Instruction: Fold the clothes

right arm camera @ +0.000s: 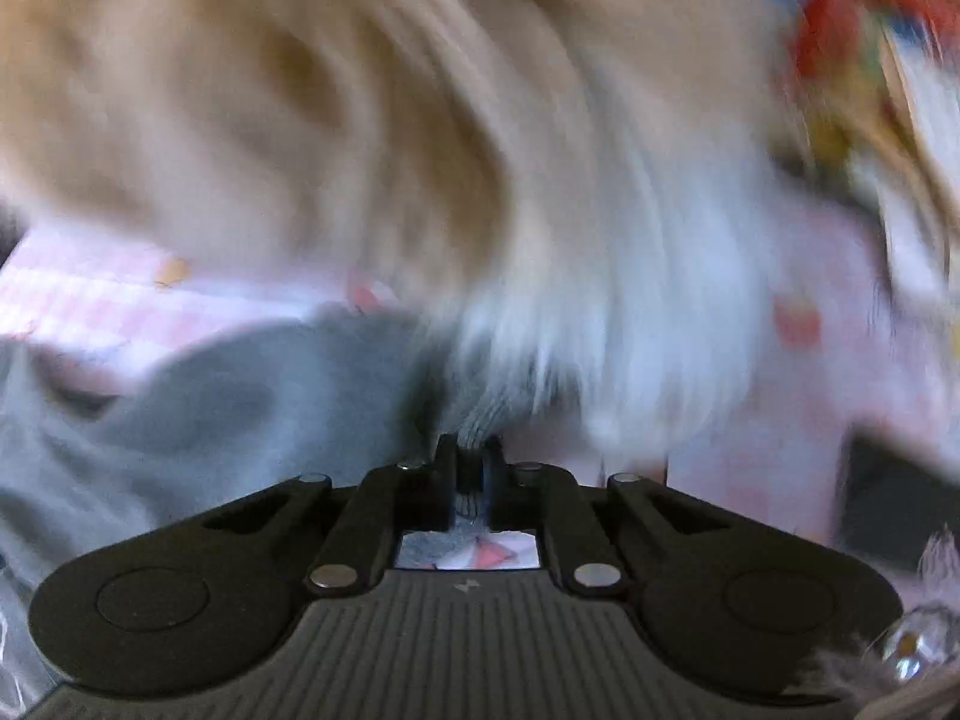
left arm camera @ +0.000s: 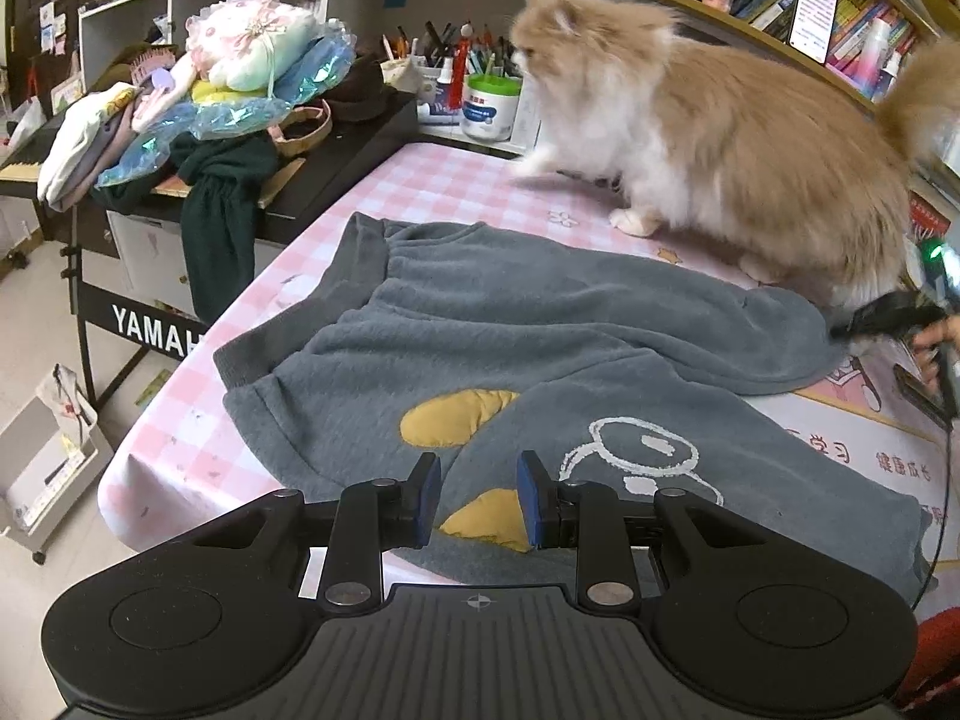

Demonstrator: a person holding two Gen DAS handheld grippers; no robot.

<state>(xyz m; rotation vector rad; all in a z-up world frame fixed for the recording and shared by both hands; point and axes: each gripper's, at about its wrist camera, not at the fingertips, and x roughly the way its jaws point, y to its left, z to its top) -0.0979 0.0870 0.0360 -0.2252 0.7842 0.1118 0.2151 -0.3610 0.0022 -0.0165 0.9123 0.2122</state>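
A grey sweatshirt (left arm camera: 540,324) with yellow patches and a white cartoon print lies spread on the pink checked table (left arm camera: 432,180). My left gripper (left arm camera: 480,498) hovers over its near hem, blue pads apart, with nothing pinched between them. At the right edge, my right gripper (left arm camera: 846,327) sits at the end of the sweatshirt's far right sleeve, close under the cat. In the blurred right wrist view, my right gripper (right arm camera: 471,468) is shut on a ribbed grey cuff (right arm camera: 480,420) of the sweatshirt (right arm camera: 180,408).
A fluffy ginger-and-white cat (left arm camera: 720,138) stands on the table just behind the sweatshirt; its fur (right arm camera: 390,120) fills the right wrist view. A keyboard stand (left arm camera: 150,330) piled with clothes and toys is at the left, with pen pots (left arm camera: 489,102) and bookshelves at the back.
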